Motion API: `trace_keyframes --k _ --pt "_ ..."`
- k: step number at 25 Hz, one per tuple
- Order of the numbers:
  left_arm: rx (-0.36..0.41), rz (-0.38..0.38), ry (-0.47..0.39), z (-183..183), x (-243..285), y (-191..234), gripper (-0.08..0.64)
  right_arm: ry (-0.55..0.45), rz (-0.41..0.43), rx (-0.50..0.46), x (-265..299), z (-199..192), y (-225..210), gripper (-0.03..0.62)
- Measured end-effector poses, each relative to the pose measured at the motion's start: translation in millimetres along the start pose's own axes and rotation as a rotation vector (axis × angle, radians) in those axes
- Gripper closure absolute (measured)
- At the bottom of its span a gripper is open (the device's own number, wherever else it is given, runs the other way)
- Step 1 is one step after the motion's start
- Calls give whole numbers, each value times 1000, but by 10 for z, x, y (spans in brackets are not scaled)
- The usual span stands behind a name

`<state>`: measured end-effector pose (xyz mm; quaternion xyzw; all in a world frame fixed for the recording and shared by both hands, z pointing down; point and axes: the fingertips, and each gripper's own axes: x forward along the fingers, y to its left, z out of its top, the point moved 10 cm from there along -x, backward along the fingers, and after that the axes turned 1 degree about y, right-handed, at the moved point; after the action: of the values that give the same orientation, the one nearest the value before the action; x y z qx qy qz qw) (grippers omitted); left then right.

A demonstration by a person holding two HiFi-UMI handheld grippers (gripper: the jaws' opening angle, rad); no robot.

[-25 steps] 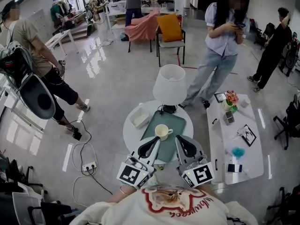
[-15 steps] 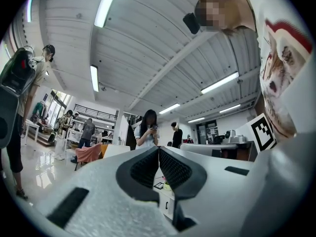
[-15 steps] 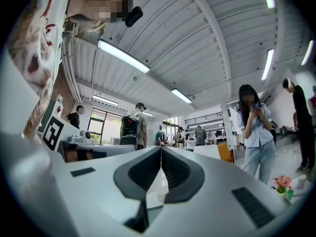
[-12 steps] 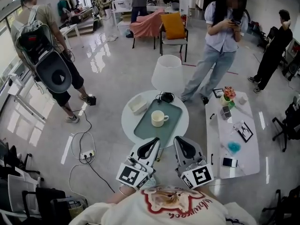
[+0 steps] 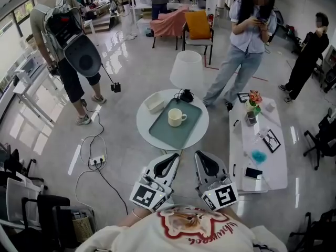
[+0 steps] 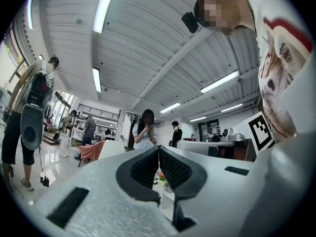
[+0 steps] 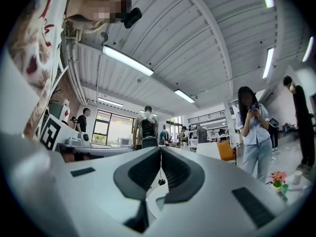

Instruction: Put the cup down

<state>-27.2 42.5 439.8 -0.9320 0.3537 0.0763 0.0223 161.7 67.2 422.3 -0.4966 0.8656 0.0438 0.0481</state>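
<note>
A cream cup (image 5: 176, 117) stands upright on a green tray (image 5: 161, 133) on the round white table (image 5: 144, 125), well ahead of both grippers. My left gripper (image 5: 175, 156) and right gripper (image 5: 199, 155) are held close to my chest, side by side, clear of the table. Both are shut with nothing between the jaws. In the left gripper view the gripper (image 6: 158, 150) points up at the room with its pads pressed together. The right gripper view shows the same for the right gripper (image 7: 160, 150). Neither gripper view shows the cup.
A white lamp (image 5: 187, 70) and a small white box (image 5: 155, 103) share the round table. A long white side table (image 5: 260, 146) with flowers and small items stands at right. Cables and a power strip (image 5: 97, 161) lie on the floor at left. Several people stand around.
I have backed away from the round table, so cup and tray sit farther from the grippers. Both grippers stay shut and empty. The person with the backpack walked away along the left.
</note>
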Motion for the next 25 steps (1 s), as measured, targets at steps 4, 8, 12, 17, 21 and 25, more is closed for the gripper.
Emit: trace_keyframes --k 4,8,12,17,21,25 --pt "12 -6 -7 73 -83 -133 543 -14 5 -3 -131 53 76 563" --pt "-3 -12 -11 168 -160 -243 543 -20 1 1 -241 68 151 563" --pt "-25 -16 -12 225 -302 -348 543 -22 6 8 -340 98 303 563" --pt "-30 -12 -14 271 -608 -423 543 -35 4 13 -463 153 600 563" --pt "-34 -8 -1 290 -951 -446 543 -23 6 26 -585 163 943 563" --pt "9 -18 -13 262 -1293 -447 543 -26 -7 30 -741 158 1286 563"
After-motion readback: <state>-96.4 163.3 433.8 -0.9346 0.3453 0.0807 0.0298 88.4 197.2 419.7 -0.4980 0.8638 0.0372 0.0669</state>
